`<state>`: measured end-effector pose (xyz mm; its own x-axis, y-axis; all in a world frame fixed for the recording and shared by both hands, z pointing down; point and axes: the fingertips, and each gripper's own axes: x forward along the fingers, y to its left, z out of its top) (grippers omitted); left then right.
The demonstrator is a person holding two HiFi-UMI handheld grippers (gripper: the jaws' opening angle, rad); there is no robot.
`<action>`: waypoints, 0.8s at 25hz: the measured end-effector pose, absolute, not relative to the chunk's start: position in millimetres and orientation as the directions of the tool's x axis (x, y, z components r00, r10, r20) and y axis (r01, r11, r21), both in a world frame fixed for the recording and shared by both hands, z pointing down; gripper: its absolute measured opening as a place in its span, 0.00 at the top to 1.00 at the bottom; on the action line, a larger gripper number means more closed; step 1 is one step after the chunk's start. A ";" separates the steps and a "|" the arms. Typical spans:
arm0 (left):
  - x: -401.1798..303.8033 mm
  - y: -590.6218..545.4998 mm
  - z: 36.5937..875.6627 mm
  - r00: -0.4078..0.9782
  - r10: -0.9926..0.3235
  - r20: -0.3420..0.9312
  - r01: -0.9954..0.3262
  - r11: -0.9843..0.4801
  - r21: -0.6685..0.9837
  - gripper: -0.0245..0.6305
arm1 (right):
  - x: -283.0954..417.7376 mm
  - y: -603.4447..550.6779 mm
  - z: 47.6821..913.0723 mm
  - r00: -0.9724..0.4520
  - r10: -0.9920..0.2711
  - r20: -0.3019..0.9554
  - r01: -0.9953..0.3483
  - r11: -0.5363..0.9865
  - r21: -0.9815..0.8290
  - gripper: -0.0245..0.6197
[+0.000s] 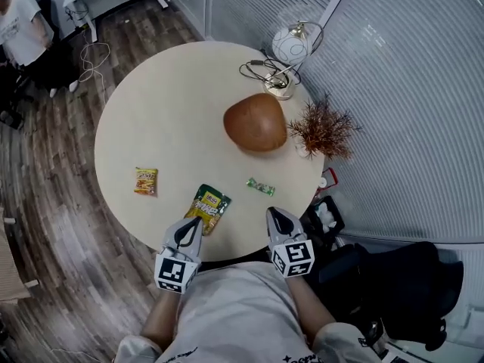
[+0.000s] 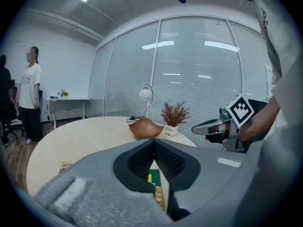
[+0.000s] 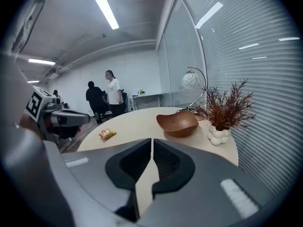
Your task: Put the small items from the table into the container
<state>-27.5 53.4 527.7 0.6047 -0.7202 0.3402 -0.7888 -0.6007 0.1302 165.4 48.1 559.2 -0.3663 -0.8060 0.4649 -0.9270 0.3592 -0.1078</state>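
Round surface (image 1: 151,104), brown bowl (image 1: 255,122) far right. Green snack packet (image 1: 209,206) lies just ahead of my left hand-held gripper (image 1: 190,225), long axis roughly in line with it; probably not touching. Small candy (image 1: 260,187) sits ahead-left of my right hand-held gripper (image 1: 278,216). Both clenched, empty.
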 end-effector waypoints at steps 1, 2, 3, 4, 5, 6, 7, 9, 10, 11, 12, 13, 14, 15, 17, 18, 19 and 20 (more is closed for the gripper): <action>-28.0 49.9 530.3 0.613 -0.710 0.346 -0.782 -0.607 0.140 0.97 | 165.2 43.1 568.4 -0.356 -0.797 0.489 -0.929 0.359 -0.091 0.92; -29.1 47.1 533.2 0.620 -0.702 0.351 -0.777 -0.613 0.146 0.97 | 164.8 38.2 578.4 -0.345 -0.786 0.514 -0.930 0.360 -0.073 0.91; -31.1 44.4 535.3 0.623 -0.696 0.357 -0.773 -0.617 0.147 0.97 | 164.1 33.1 589.1 -0.333 -0.773 0.540 -0.930 0.364 -0.053 0.88; -33.1 41.5 535.8 0.625 -0.692 0.360 -0.771 -0.619 0.148 0.97 | 164.3 27.5 599.8 -0.321 -0.760 0.565 -0.929 0.369 -0.032 0.83; -34.4 38.4 535.1 0.627 -0.691 0.361 -0.770 -0.620 0.150 0.97 | 165.8 21.5 610.1 -0.308 -0.747 0.589 -0.928 0.373 -0.013 0.82; -35.4 35.3 534.2 0.628 -0.690 0.360 -0.769 -0.621 0.153 0.97 | 168.5 15.2 620.1 -0.296 -0.735 0.611 -0.926 0.377 0.005 0.81; -36.7 32.5 533.7 0.628 -0.690 0.359 -0.770 -0.620 0.155 0.97 | 171.3 8.6 630.2 -0.285 -0.721 0.632 -0.924 0.381 0.019 0.81; -42.5 27.9 533.5 0.620 -0.697 0.361 -0.776 -0.611 0.153 0.97 | 173.3 -4.0 650.2 -0.274 -0.685 0.675 -0.917 0.398 0.032 0.79; -46.6 26.0 533.4 0.612 -0.702 0.363 -0.783 -0.604 0.151 0.97 | 172.8 -9.5 660.3 -0.272 -0.662 0.698 -0.911 0.411 0.036 0.77; -51.0 24.6 533.5 0.603 -0.709 0.366 -0.790 -0.594 0.150 0.97 | 172.7 -14.4 670.7 -0.268 -0.638 0.722 -0.903 0.427 0.042 0.76; -55.3 23.9 534.0 0.591 -0.716 0.370 -0.799 -0.582 0.150 0.97 | 173.4 -18.2 681.4 -0.264 -0.612 0.746 -0.894 0.445 0.050 0.76; -59.5 24.4 534.9 0.580 -0.723 0.375 -0.808 -0.569 0.153 0.97 | 174.3 -20.6 691.9 -0.259 -0.584 0.769 -0.884 0.465 0.055 0.75; -63.5 25.4 536.0 0.569 -0.729 0.381 -0.817 -0.555 0.157 0.97 | 175.1 -22.1 702.0 -0.256 -0.556 0.791 -0.873 0.484 0.058 0.74; -67.2 26.3 537.7 0.559 -0.733 0.387 -0.824 -0.544 0.160 0.97 | 175.4 -23.6 711.1 -0.254 -0.530 0.809 -0.863 0.502 0.058 0.72; -73.5 26.9 542.7 0.540 -0.740 0.401 -0.836 -0.525 0.159 0.97 | 174.3 -27.2 725.3 -0.258 -0.487 0.834 -0.845 0.532 0.050 0.69; -76.2 26.8 545.2 0.532 -0.742 0.408 -0.841 -0.517 0.158 0.97 | 173.3 -28.8 730.6 -0.260 -0.470 0.843 -0.839 0.543 0.044 0.69; -78.5 26.7 547.1 0.526 -0.744 0.413 -0.846 -0.510 0.158 0.97 | 172.2 -29.6 734.9 -0.262 -0.455 0.851 -0.834 0.550 0.037 0.69; -80.0 26.6 548.5 0.520 -0.746 0.417 -0.849 -0.504 0.159 0.97 | 171.2 -29.5 738.5 -0.264 -0.441 0.858 -0.832 0.555 0.029 0.69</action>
<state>-80.0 26.6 548.5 0.5201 -0.7456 0.4166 -0.8492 -0.5037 0.1587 171.2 -29.5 738.5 -0.2638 -0.4410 0.8579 -0.8316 0.5547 0.0295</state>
